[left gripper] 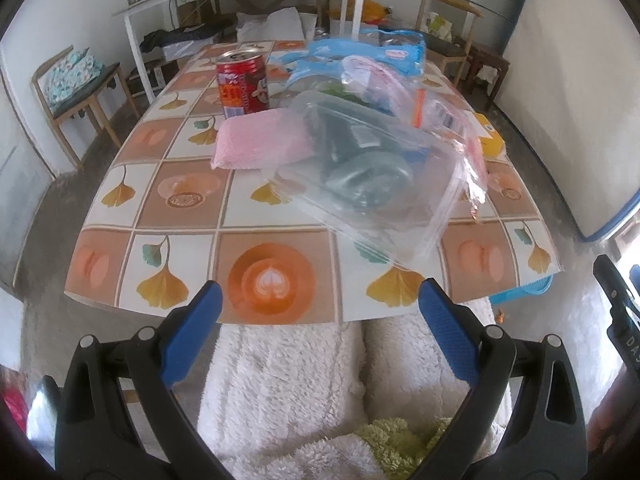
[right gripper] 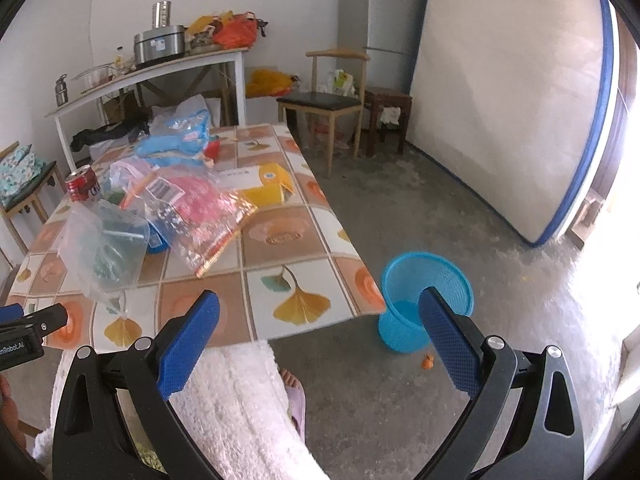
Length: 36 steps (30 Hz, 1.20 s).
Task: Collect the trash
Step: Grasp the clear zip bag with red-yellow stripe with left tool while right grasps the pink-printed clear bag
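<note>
Both grippers wait near the table, holding nothing.

The left gripper (left gripper: pixel 318 300) has its blue fingers (left gripper: pixel 192 332) spread wide apart, just at the near edge of the table (left gripper: pixel 280 216). Past it lies a clear plastic bag (left gripper: pixel 372 176) with something dark inside. A pink cloth (left gripper: pixel 256 142) touches the bag, and a red can (left gripper: pixel 242 84) stands upright just behind the cloth. More plastic bags (left gripper: pixel 360 60) are piled farther back. The right gripper (right gripper: pixel 320 312) is spread wide too, out past the table's corner. A blue basket (right gripper: pixel 424 300) sits on the floor (right gripper: pixel 440 208) beside the table. A small orange scrap (right gripper: pixel 428 361) lies on the floor near the basket.
</note>
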### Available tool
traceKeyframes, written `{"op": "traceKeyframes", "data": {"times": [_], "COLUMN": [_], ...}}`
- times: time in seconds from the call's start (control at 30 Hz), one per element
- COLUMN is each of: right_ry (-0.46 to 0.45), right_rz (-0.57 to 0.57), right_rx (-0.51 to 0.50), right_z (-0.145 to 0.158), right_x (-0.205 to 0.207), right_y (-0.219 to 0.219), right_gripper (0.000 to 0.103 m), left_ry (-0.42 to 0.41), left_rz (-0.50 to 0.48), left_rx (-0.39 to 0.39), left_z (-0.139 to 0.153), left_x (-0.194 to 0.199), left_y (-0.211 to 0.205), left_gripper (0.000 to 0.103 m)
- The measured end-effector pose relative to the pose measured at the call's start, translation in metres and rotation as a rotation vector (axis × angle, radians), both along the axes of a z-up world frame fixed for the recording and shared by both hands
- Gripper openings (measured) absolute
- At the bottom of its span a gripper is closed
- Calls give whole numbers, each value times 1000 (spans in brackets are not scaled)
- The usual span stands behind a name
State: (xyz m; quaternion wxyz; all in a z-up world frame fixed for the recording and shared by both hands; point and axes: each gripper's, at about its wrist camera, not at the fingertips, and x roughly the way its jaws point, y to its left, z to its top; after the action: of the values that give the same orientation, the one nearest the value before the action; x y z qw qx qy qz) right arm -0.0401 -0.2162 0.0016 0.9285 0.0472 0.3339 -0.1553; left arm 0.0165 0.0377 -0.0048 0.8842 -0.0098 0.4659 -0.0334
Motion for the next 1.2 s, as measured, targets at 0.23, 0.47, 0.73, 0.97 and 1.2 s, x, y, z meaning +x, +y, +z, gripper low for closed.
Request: {"op": "traceKeyframes", "data": {"times": [0.23, 0.47, 0.73, 0.97, 1.2], "right_ry": [-71, -171, -110, 70, 83], "right_rz": [71, 189, 319, 402, 332], "right_rx": [-8, 14, 179, 573, 672], "right_z": [7, 16, 22, 5, -8], "right_x": [21, 45, 89, 151, 158], "right_y": [12, 27, 17, -2, -14], "right_gripper": [97, 97, 97, 97, 97], "left_ry": [-37, -95, -208, -288, -248], "left_rz": [63, 67, 11, -65, -245], "left_rx": [-36, -84, -269, -260, -454], "left_z": [-2, -3, -4, 5, 36], "left_x": [15, 29, 41, 57, 96], "left_y": [34, 62, 82, 71, 57], "left_gripper": [95, 95, 95, 95, 95]}}
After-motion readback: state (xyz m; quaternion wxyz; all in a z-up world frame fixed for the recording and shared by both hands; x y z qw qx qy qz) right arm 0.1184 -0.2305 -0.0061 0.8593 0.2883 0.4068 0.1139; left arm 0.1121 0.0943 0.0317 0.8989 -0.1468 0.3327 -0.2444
